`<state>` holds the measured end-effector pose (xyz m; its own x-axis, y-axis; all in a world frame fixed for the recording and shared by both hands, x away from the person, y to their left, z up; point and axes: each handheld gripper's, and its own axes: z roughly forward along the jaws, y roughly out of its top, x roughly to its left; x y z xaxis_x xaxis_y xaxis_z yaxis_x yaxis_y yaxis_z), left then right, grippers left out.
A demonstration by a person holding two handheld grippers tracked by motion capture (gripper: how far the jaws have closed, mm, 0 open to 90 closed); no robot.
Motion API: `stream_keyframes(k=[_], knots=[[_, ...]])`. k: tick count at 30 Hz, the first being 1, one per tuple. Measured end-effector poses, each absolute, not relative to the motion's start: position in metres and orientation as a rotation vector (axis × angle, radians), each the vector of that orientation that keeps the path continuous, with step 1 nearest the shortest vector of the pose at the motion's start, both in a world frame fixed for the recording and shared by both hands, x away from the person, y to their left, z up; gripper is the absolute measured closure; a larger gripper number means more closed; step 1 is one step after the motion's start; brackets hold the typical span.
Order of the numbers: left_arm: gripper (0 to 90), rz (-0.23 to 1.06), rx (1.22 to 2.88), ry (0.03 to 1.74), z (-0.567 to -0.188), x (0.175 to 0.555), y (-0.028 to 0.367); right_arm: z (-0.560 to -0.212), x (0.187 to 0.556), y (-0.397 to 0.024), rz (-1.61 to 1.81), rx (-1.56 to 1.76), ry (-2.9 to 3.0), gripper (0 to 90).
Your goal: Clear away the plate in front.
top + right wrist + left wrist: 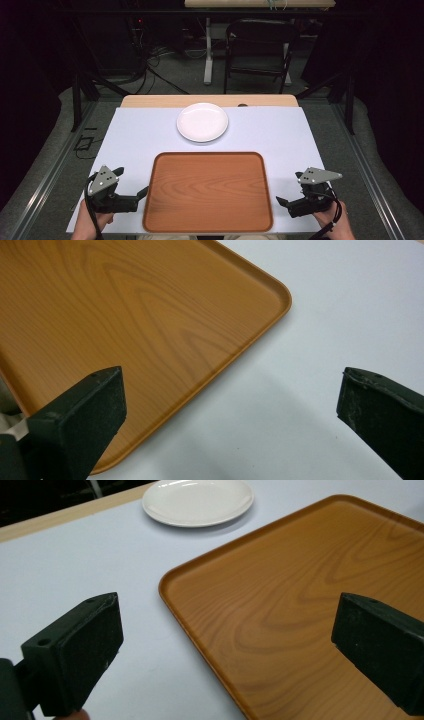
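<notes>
High view: the wooden tray lies flat on the white tabletop, near the person's edge. The white plate sits just beyond the tray's far rim, apart from it, and looks empty.

The left gripper is held just beside the tray's left rim, jaws pointing inward. The right gripper is held just beside the right rim, also pointing inward. Neither touches the tray.

Left gripper view: the jaws of the left gripper are spread wide, with the tray's rim and near-left corner between them and the plate farther off. Right gripper view: the jaws of the right gripper are likewise spread wide, straddling the tray edge and bare tabletop. Nothing is held.

Risks, as judged from this position:
- The tray rim is low and thin. A jaw that closes too high may slip off; one too low may scrape the tabletop.
- Unequal grip or lift timing on the two sides may tilt or skew the tray.
- Pushing the tray forward may drive its far rim into the plate and shift it.
</notes>
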<state>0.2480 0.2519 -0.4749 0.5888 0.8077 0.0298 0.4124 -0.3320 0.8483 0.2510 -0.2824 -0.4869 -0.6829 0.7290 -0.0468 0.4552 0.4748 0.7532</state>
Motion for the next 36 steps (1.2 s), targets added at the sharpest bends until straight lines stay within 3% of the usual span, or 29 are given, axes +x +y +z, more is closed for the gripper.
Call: stream_keyframes(k=[28, 36], knots=[[0.0, 0.472, 2.022, 0.924, -0.473, 0.298, 0.183, -0.488, 0.252, -0.282, 1.05, 0.99, 2.379, 0.0], [0.1, 0.431, 1.929, 0.974, -0.474, 0.316, 0.17, -0.488, 0.251, -0.283, 1.055, 0.988, 2.38, 0.0]])
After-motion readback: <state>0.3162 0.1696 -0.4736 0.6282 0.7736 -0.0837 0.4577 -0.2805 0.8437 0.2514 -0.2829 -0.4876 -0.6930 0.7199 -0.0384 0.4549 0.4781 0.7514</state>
